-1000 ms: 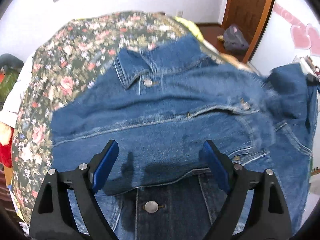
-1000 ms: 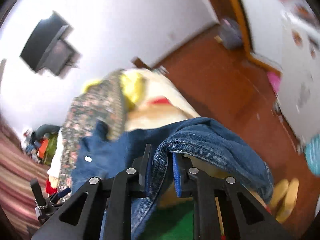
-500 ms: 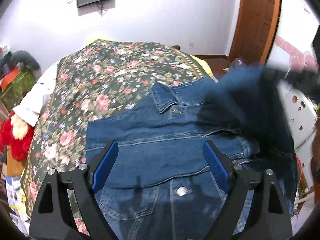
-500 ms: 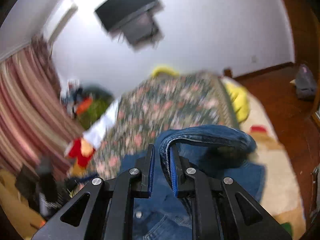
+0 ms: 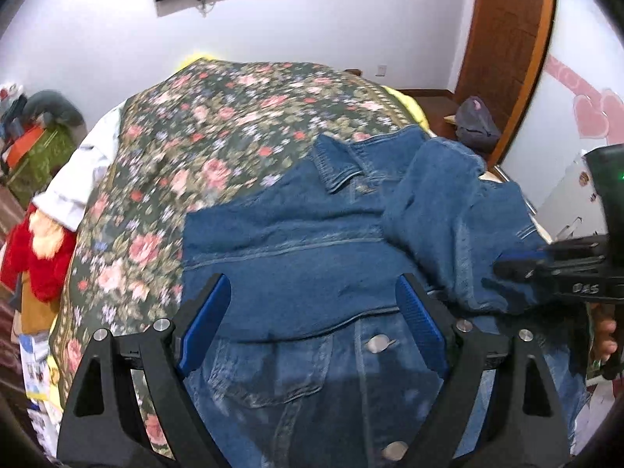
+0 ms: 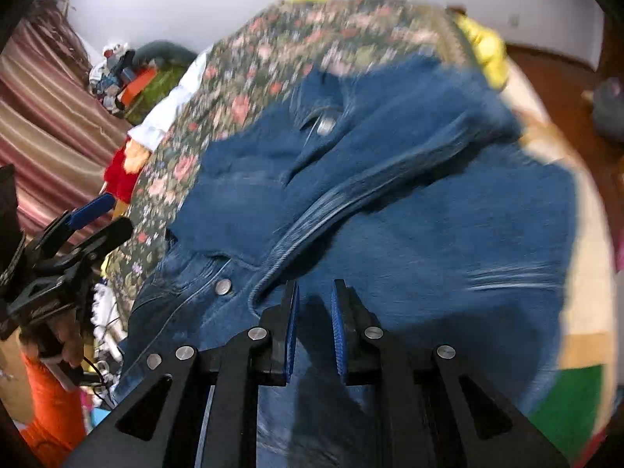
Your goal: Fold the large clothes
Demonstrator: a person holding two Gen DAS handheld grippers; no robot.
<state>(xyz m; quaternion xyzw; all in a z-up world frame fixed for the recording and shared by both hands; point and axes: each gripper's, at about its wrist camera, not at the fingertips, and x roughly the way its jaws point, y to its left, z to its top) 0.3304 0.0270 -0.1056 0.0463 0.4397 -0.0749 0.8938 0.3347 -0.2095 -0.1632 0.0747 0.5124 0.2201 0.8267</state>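
Right hand-held gripper (image 6: 314, 325) pinches the denim jacket's (image 5: 312, 257) sleeve (image 5: 448, 226) over the bed (image 5: 218, 124); left hand-held gripper (image 5: 312, 327) gapes wide, empty

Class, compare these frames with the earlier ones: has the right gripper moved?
Yes. The right gripper, shut on the denim jacket, has swung from over the wooden floor to above the floral bedspread.

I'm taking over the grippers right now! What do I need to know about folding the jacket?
Left gripper: open and empty, hovering over the front of the denim jacket.
Right gripper: shut, apparently pinching the bunched side flap of the jacket, held over its body.
Jacket: lies buttons-up on the floral bedspread, collar at the far end.
Done: the opposite side is folded in across the front.
Left: lay the held flap down, release it, smooth it, then probably fold hem to collar.
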